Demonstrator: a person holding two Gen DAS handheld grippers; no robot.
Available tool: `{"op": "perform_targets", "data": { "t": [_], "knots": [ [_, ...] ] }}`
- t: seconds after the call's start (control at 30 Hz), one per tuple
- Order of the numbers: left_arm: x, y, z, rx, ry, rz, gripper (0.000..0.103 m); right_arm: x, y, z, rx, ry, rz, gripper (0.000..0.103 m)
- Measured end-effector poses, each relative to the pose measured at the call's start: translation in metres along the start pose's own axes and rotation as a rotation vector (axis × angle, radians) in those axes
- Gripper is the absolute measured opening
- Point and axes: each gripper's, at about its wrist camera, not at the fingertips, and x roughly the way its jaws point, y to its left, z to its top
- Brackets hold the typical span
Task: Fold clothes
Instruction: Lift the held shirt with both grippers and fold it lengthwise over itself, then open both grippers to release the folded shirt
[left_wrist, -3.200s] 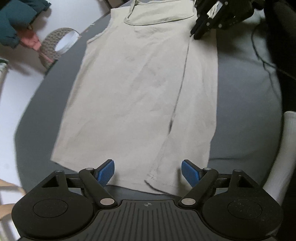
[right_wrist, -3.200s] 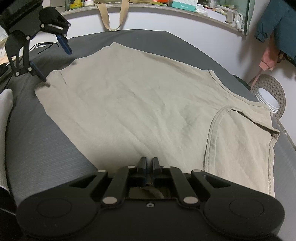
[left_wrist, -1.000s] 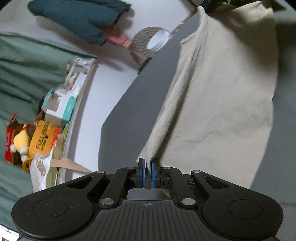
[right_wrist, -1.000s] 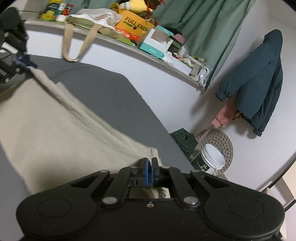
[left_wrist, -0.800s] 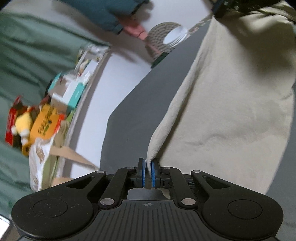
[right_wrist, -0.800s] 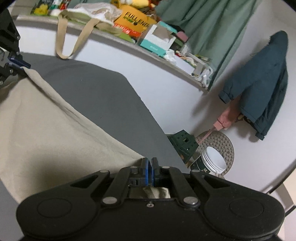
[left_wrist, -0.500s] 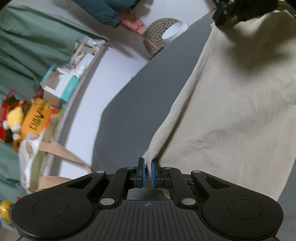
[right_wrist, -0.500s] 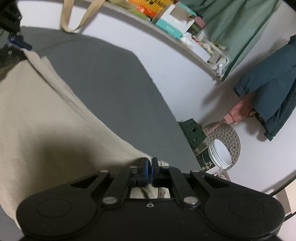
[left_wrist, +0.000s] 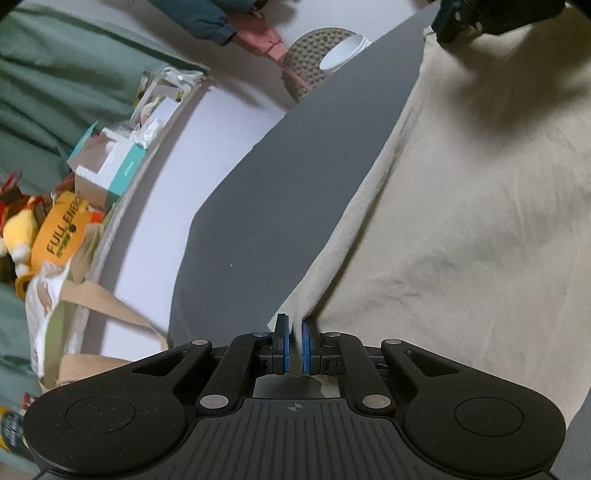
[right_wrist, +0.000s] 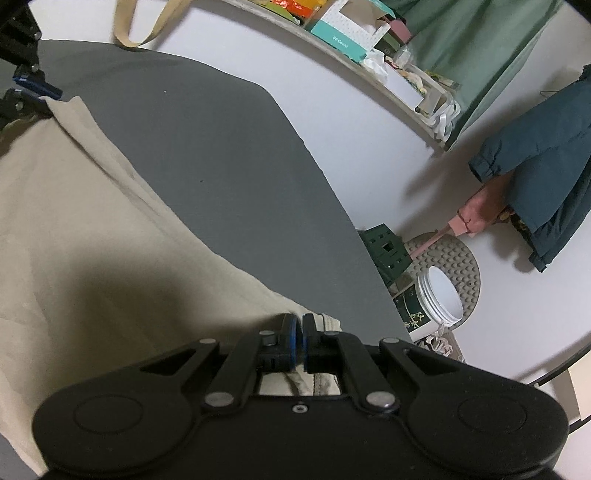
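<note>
On the shelf, an orange package carries green letters that read "FULLENER", with the last letters partly hidden. A teal and white box on the same shelf shows the small words "60 Count" on its teal side. On the floor, a dark green jar with a white lid has pale characters on its wall, too small to read.

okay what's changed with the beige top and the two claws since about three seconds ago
The left claw, open over the hem then, has shut on the beige top. Both claws lifted one long edge off the grey table, carrying it over for a fold. The right claw stayed shut on the top.
</note>
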Motion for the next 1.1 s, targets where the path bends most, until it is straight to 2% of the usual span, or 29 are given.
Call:
{"op": "perform_targets", "data": {
  "t": [0.1, 0.23, 0.37, 0.47, 0.53, 0.57, 0.6, 0.63, 0.67, 0.7, 0.77, 0.87, 0.93, 1.1],
  "knots": [
    [0.003, 0.001, 0.000, 0.003, 0.017, 0.005, 0.010, 0.002, 0.000, 0.000, 0.016, 0.009, 0.003, 0.004],
    [0.011, -0.001, -0.001, 0.031, 0.078, 0.055, 0.014, 0.004, -0.001, -0.001, 0.019, 0.013, 0.000, 0.004],
    [0.020, 0.013, -0.004, -0.030, 0.173, 0.119, 0.014, 0.006, -0.003, -0.003, 0.041, 0.008, 0.001, 0.004],
    [0.008, 0.029, 0.001, -0.117, 0.181, 0.186, 0.014, 0.007, -0.006, -0.002, 0.068, -0.004, 0.001, 0.004],
    [-0.018, 0.032, 0.013, -0.210, 0.118, 0.149, 0.015, 0.007, -0.010, -0.002, 0.098, -0.012, 0.007, 0.004],
    [-0.031, 0.029, 0.019, -0.256, 0.081, 0.083, 0.019, 0.007, -0.012, -0.002, 0.117, -0.016, 0.013, 0.004],
    [-0.044, 0.026, 0.024, -0.303, 0.043, 0.011, 0.038, 0.007, -0.016, -0.002, 0.134, -0.017, 0.021, 0.004],
    [-0.054, 0.020, 0.028, -0.335, 0.011, -0.081, 0.051, 0.008, -0.019, -0.002, 0.148, -0.016, 0.029, 0.004],
    [-0.063, 0.010, 0.032, -0.346, -0.016, -0.172, 0.075, 0.008, -0.021, -0.003, 0.156, -0.017, 0.033, 0.004],
    [-0.071, -0.002, 0.036, -0.318, -0.038, -0.246, 0.081, 0.009, -0.024, -0.003, 0.162, -0.018, 0.036, 0.004],
    [-0.081, -0.028, 0.041, -0.198, -0.066, -0.255, 0.081, 0.010, -0.028, -0.004, 0.176, -0.020, 0.045, 0.004],
    [-0.081, -0.052, 0.043, -0.053, -0.064, -0.212, 0.081, 0.012, -0.032, -0.003, 0.182, -0.022, 0.054, 0.004],
    [-0.073, -0.053, 0.042, -0.062, -0.029, -0.221, 0.081, 0.014, -0.033, -0.003, 0.178, -0.020, 0.056, 0.005],
    [-0.058, -0.034, 0.031, -0.202, 0.037, -0.307, 0.084, 0.015, -0.045, -0.008, 0.245, 0.001, 0.050, 0.010]
  ]
}}
